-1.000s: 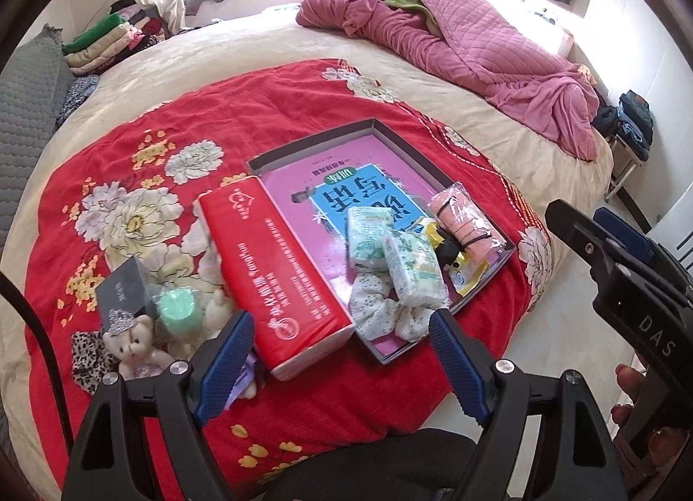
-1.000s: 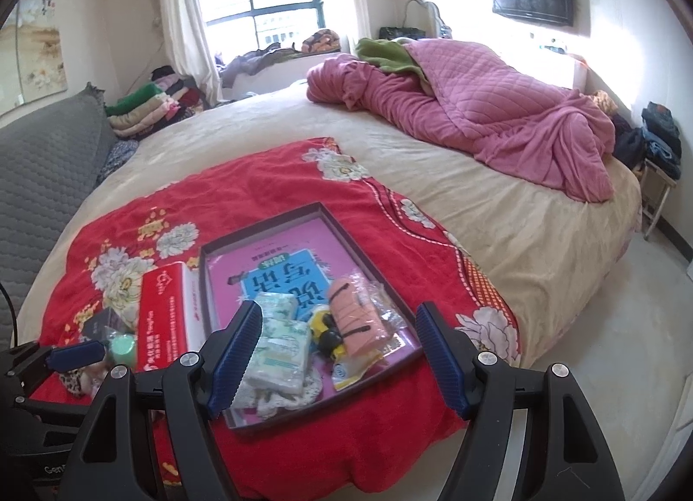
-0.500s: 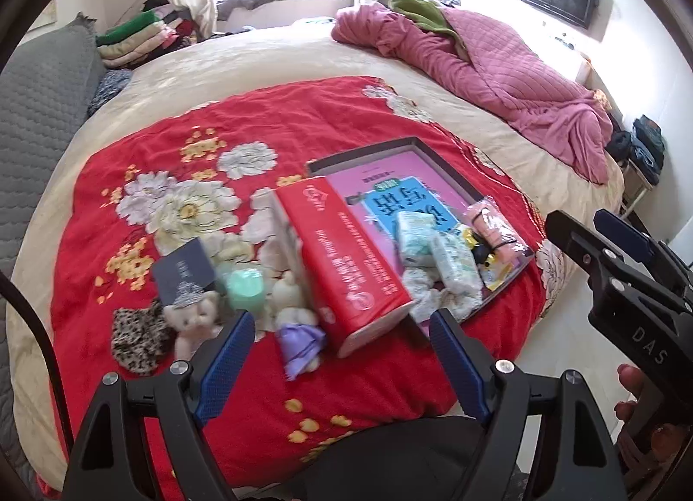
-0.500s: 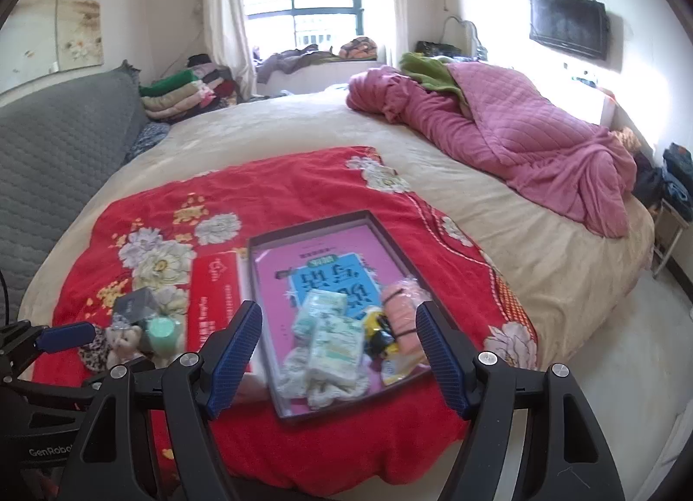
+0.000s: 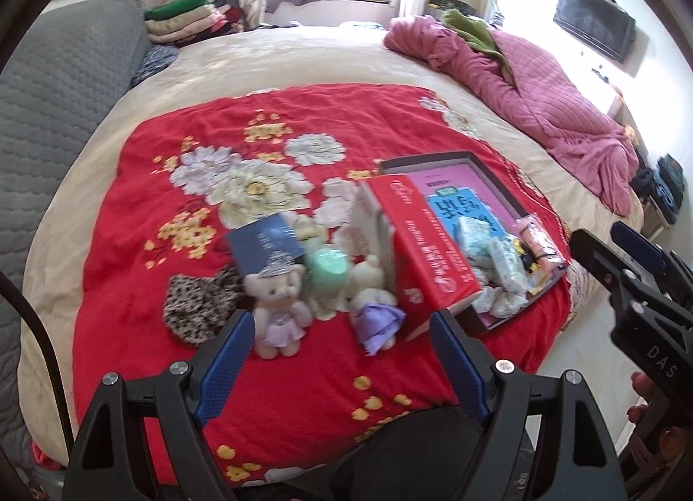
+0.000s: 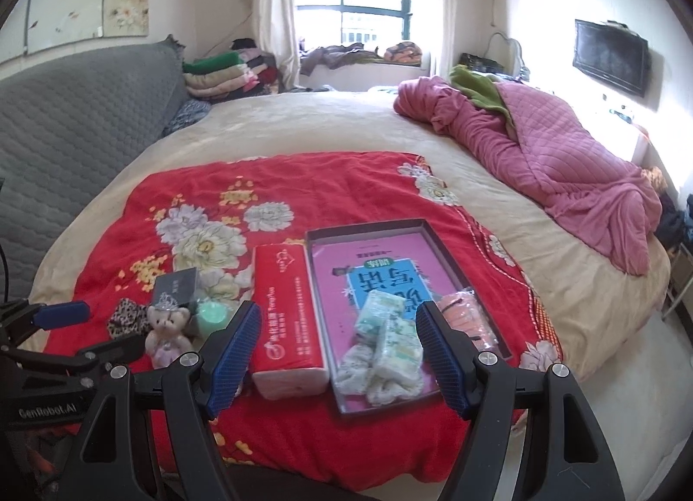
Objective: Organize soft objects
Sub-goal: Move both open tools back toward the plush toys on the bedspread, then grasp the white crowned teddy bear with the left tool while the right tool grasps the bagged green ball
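Note:
A shallow dark tray [image 6: 368,229] [image 5: 426,159] lies on the red floral blanket [image 6: 277,180] [image 5: 277,115]. It holds a pink book, small tissue packs [image 6: 392,338] [image 5: 504,258] and a pink pouch [image 6: 465,319]. A red tissue pack [image 6: 288,306] [image 5: 426,241] lies along the tray's left side. Left of it stand two small teddy bears [image 5: 277,306] [image 5: 374,306], a green cup [image 5: 327,267], a dark card box [image 5: 264,243] and a leopard-print cloth [image 5: 203,306]. My left gripper [image 5: 342,358] hangs open above the bears. My right gripper [image 6: 335,349] is open over the tray's near end. Nothing is between either pair of fingers.
The bed's near edge runs just below the blanket. A pink quilt [image 6: 541,154] is heaped at the far right. A grey padded headboard [image 6: 78,111] stands on the left, with folded clothes [image 6: 225,72] behind it. Bare floor [image 6: 628,371] shows at the lower right.
Both views have swung left and pulled back a little: the tray and red pack slid rightward in frame, and the bears now sit between my left fingers' line. Both grippers stayed open.

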A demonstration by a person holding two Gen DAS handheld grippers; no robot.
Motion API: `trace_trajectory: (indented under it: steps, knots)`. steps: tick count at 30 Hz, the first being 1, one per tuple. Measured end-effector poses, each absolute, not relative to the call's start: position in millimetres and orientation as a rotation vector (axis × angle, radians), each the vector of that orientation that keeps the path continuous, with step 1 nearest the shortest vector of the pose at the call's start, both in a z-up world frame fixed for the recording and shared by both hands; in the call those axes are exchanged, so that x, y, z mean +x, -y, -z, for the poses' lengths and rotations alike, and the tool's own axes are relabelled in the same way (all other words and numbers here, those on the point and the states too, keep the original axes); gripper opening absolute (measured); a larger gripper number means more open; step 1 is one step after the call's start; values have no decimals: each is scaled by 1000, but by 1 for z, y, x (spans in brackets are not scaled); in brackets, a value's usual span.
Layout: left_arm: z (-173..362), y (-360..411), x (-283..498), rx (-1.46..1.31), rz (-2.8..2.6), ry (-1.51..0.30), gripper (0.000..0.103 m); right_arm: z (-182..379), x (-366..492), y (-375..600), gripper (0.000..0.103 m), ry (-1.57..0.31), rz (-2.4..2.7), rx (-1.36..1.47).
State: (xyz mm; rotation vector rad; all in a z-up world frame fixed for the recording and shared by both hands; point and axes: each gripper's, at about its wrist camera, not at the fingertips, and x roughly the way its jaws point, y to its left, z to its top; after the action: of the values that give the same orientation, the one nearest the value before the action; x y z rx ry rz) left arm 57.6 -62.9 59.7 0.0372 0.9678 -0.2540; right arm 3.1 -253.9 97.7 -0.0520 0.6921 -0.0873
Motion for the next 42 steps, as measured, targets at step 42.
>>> trace_trajectory:
  steps: [42]
  knots:
    - [60, -26, 111, -169, 267, -1157, 82, 7, 88, 141, 75, -885, -332, -488]
